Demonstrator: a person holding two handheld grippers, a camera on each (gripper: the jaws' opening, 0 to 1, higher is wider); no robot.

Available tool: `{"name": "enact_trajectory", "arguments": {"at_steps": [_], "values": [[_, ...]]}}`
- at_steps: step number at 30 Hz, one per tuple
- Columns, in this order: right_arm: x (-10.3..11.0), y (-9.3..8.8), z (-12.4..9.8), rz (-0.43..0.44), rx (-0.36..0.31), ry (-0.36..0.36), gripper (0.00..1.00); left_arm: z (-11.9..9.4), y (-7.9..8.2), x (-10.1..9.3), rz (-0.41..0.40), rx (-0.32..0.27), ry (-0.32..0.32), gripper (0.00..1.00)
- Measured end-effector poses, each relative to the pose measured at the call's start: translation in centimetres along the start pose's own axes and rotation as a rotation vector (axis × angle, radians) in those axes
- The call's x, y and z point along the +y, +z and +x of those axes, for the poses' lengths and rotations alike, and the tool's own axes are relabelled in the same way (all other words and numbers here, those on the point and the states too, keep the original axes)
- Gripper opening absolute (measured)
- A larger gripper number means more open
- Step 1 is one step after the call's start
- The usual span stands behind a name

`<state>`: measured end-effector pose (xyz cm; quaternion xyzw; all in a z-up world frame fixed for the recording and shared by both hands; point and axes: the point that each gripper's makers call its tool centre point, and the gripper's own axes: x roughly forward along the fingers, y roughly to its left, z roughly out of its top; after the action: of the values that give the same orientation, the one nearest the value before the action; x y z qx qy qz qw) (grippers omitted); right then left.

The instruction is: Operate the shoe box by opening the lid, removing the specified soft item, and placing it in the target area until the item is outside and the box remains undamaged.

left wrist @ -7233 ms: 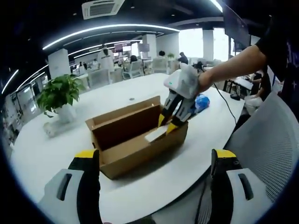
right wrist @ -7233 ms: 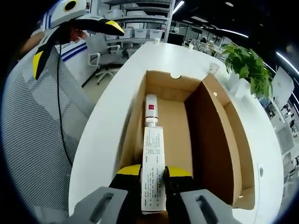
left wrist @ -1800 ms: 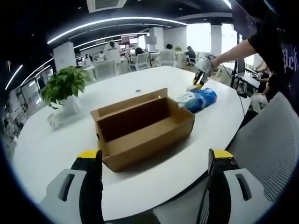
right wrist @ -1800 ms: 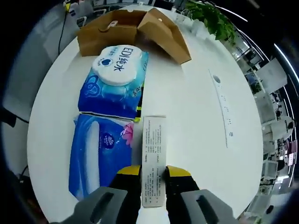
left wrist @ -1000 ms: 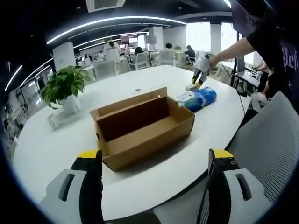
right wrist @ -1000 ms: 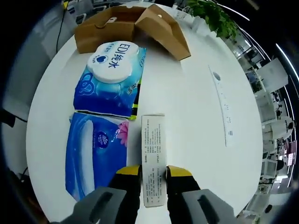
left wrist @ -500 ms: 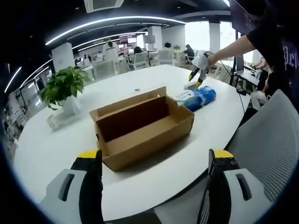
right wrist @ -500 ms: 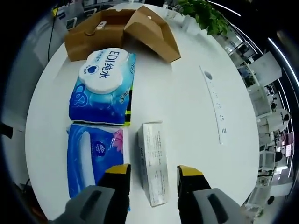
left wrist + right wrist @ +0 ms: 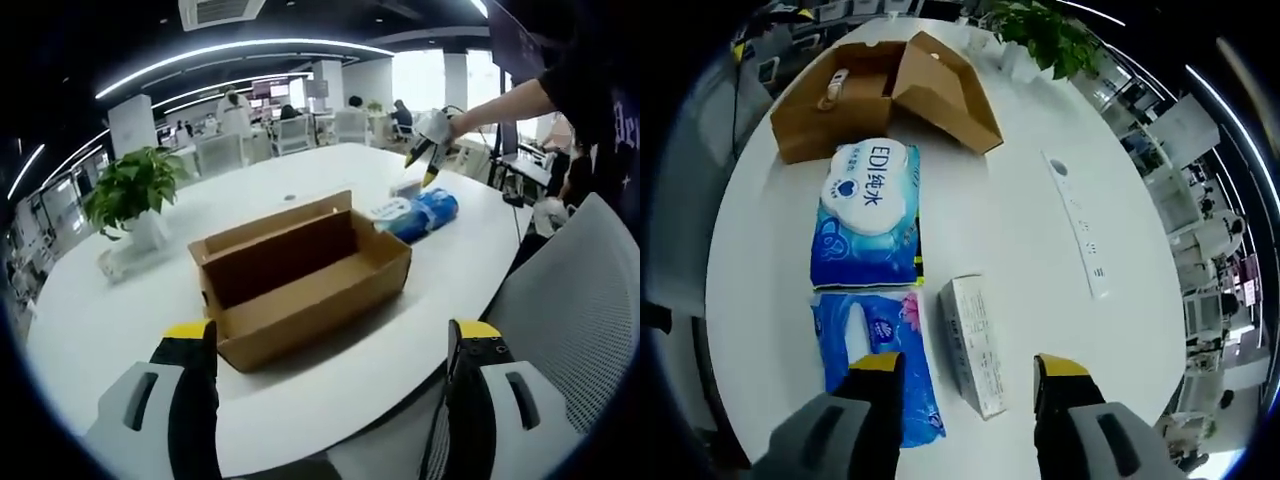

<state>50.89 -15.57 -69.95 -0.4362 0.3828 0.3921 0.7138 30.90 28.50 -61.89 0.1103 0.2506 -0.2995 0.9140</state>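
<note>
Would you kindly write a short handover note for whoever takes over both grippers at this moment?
Right gripper: open, empty, raised above the white carton, which lies on the table beside two blue wipe packs.
Left gripper: open, empty, facing the shoe box from the table edge.
Done: lid open, carton out of the box and set down.
Left: nothing obvious; check the carton's spot is the target area. The box looks undamaged.

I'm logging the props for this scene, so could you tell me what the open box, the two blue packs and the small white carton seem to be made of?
The open box looks like plain brown cardboard, matte, with folded flaps. The two blue packs appear to be glossy plastic film, which catches the light; the farther one carries a white lid, probably plastic. The small white carton seems to be printed paperboard, with sharp edges and fine text.
</note>
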Motion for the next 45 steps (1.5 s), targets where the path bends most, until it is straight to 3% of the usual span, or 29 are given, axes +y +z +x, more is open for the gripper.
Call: {"name": "enact_trajectory", "arguments": {"at_steps": [8, 13, 17, 29, 35, 37, 40, 45], "values": [[1.2, 0.8, -2.2, 0.103, -0.028, -0.045, 0.56, -0.1, 0.1, 0.4, -0.017, -0.005, 0.02, 0.94], [2.5, 1.3, -3.4, 0.187, -0.051, -0.056, 0.64, -0.2, 0.3, 0.5, -0.026, -0.016, 0.02, 0.94], [3.8, 2.6, -4.4, 0.305, -0.12, -0.065, 0.68, -0.3, 0.5, 0.9, -0.042, -0.026, 0.023, 0.92], [5.8, 5.4, -7.4, 0.426, -0.24, -0.121, 0.79, 0.4, 0.9, 1.6, -0.052, -0.012, -0.002, 0.87], [6.5, 4.9, -7.9, 0.501, -0.255, -0.179, 0.84, 1.2, 1.1, 2.1, -0.024, 0.027, -0.015, 0.82], [7.0, 4.7, -8.1, 0.505, -0.257, -0.19, 0.89, 1.5, 1.2, 2.3, -0.014, 0.037, -0.019, 0.81], [7.8, 4.9, -8.8, 0.578, -0.304, -0.209, 0.98, 1.9, 1.6, 2.9, 0.0, 0.046, -0.025, 0.8], [9.4, 5.1, -9.5, 0.597, -0.337, -0.219, 0.99, 2.7, 2.3, 4.1, 0.018, 0.06, -0.034, 0.79]]}}
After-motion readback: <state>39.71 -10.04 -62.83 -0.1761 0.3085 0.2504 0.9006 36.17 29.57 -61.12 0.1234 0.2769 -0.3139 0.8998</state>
